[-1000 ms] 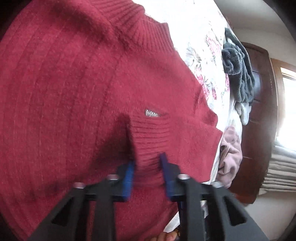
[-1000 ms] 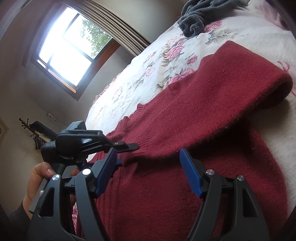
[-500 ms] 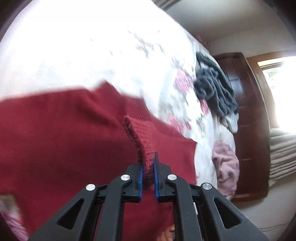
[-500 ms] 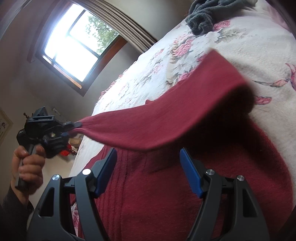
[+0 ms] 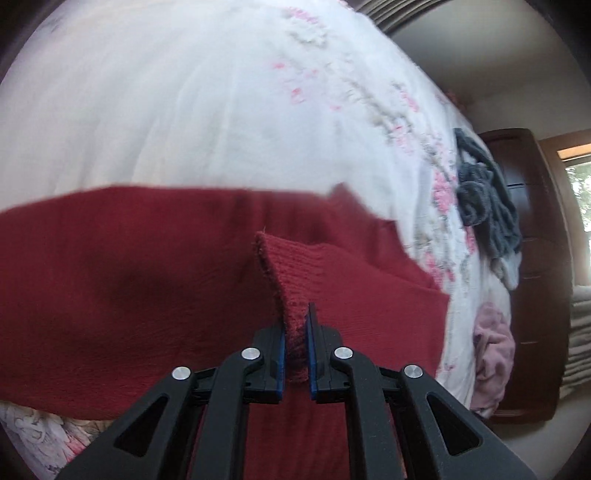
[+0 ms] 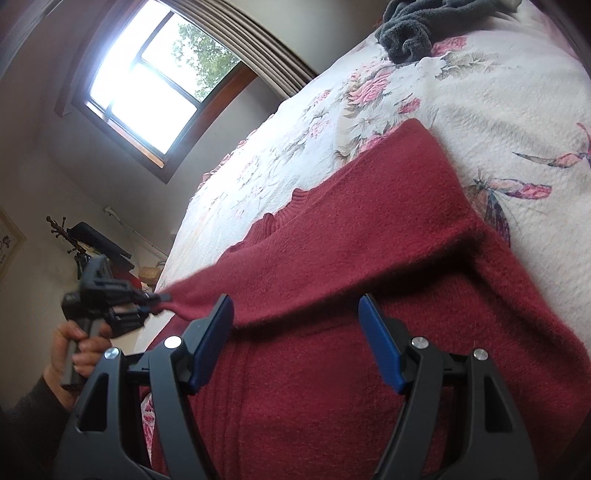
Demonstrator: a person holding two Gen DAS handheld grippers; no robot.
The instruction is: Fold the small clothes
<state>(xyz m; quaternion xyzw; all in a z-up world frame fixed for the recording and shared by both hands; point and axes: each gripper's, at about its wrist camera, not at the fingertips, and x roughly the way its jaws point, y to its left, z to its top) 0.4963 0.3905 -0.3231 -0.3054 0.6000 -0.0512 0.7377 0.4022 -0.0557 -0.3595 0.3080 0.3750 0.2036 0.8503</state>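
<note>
Item: one red knit sweater (image 6: 332, 350), lying spread on the floral bedspread (image 6: 480, 92), body flat, collar toward the window side in the right wrist view. Its sleeve (image 6: 332, 240) is drawn across the chest as a long taut band, running from the fold at the shoulder to the ribbed cuff (image 5: 291, 273), which I hold clear of the body. My left gripper (image 5: 295, 350) is clamped narrow on that cuff, the blue pads pressed to the knit on both sides; a second ago the same pads stood apart around the cuff as it lay on the chest, so the grip is new and the sleeve has since been lifted and pulled out sideways past the sweater's edge. My right gripper (image 6: 295, 339) hovers wide and empty just above the sweater's middle, the sleeve's lower edge between its fingers but not touched. Judgement: the sleeve fold is under way, not finished; the cuff wants laying down flat across the body, and the right gripper is placed to pin or smooth the cloth. Risk: the pull may drag the shoulder fold out of line. Further out: a dark grey garment (image 6: 406, 33) heaped near the bed's far edge, well apart; a pale pink garment (image 5: 495, 350) hanging at the bed's side; a window (image 6: 147, 81).
</note>
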